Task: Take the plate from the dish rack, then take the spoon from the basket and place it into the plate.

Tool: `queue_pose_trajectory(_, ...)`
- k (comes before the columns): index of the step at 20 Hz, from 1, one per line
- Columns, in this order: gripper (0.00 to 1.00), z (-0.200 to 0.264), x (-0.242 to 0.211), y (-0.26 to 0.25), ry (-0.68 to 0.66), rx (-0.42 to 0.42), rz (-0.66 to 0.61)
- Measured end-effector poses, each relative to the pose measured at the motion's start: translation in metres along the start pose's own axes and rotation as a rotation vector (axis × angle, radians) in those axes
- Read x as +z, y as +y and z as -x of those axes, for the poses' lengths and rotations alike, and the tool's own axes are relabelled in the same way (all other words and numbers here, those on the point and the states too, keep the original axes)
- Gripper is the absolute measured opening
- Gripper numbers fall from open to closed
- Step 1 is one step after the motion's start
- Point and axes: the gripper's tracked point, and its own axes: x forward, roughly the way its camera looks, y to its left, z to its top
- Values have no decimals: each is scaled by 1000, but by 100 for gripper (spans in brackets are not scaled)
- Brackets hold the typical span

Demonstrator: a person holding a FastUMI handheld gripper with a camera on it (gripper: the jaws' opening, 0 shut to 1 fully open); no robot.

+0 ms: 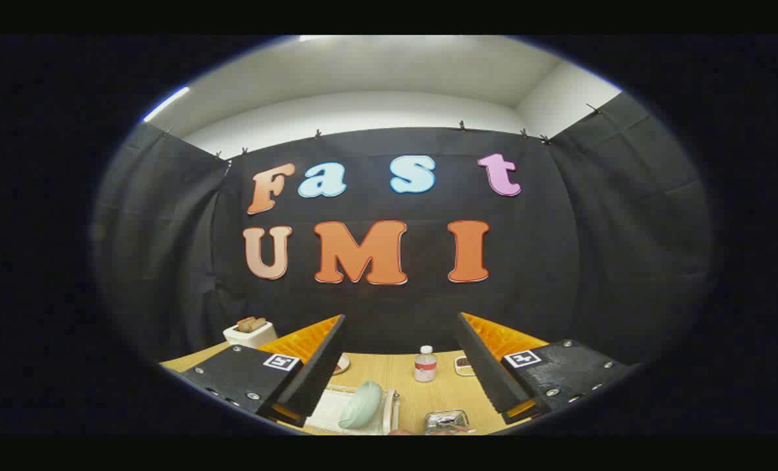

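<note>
My gripper (400, 327) is held high above the wooden table (442, 394), its two fingers spread wide with nothing between them. Far below, between the fingers, a pale green plate (361, 404) stands on edge in a white dish rack (337, 409). To the right of the rack sits a small metal basket (446, 421) with cutlery in it; the spoon cannot be made out clearly.
A small bottle (425, 364) with a white cap and red label stands mid-table beyond the rack. A white toaster (250, 331) with bread slices sits at the far left. A small dish (341, 364) and another small container (463, 364) lie near the bottle.
</note>
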Motion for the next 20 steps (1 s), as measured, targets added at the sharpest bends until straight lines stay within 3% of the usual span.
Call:
queue_pose_trajectory(11,98,-4,12,2,11,22,-37)
queue_pose_trajectory(14,98,-5,2,1,22,18,-30)
queue_pose_trajectory(20,98,-18,-42,14,173,78,-60)
